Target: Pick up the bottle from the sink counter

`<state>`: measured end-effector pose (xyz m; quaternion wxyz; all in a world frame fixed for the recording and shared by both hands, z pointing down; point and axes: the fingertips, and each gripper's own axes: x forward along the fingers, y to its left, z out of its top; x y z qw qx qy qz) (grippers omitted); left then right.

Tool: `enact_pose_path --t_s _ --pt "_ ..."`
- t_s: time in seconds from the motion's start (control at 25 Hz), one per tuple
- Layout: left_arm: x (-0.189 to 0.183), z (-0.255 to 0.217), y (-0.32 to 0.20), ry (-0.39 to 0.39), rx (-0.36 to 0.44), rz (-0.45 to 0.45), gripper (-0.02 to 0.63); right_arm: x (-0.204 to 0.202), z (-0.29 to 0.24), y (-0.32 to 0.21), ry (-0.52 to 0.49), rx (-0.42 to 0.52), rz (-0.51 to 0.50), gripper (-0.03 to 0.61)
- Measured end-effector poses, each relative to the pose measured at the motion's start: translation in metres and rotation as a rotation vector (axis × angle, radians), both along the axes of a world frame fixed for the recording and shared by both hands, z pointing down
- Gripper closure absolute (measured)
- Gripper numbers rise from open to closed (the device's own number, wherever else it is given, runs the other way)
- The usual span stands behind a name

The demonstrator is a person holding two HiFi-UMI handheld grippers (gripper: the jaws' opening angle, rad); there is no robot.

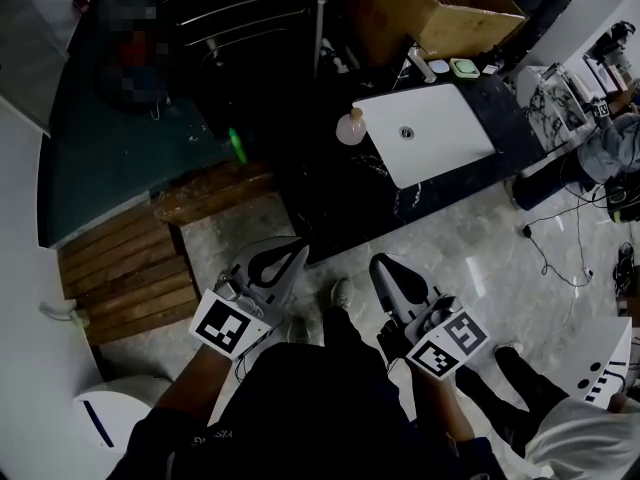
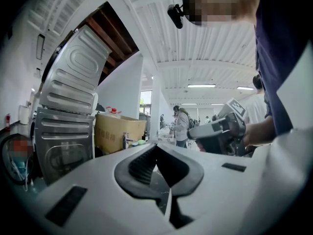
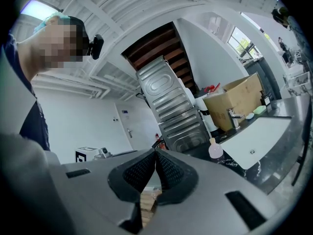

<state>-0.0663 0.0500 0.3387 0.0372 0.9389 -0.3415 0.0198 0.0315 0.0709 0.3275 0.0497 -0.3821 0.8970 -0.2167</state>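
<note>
A small pinkish bottle (image 1: 351,126) with a pale cap stands on the dark marble counter (image 1: 340,193), just left of the white sink (image 1: 430,133). It also shows in the right gripper view, where the bottle (image 3: 215,150) sits beside the sink (image 3: 254,141). My left gripper (image 1: 300,247) and right gripper (image 1: 377,261) are held low over the floor, well short of the counter, both pointing towards it. Each has its jaws shut with nothing between them. The left gripper (image 2: 156,146) sees the right one (image 2: 215,131) beside it. The right gripper (image 3: 155,151) looks level at the counter.
A cardboard box (image 1: 430,8) and a faucet (image 1: 418,65) stand behind the sink, with a green soap dish (image 1: 464,67) near them. Wooden steps (image 1: 130,268) lie to the left, a ribbed metal unit (image 3: 171,106) behind the counter, cables (image 1: 570,258) on the floor at right.
</note>
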Motion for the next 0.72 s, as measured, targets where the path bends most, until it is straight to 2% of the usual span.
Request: enact_pose_path --t_s 0.72 --pt "0.041 0.015 -0.097 -0.035 -0.051 -0.085 0.606 0.044 0.014 -0.097 -0.024 -0.050 -0.082 0.552"
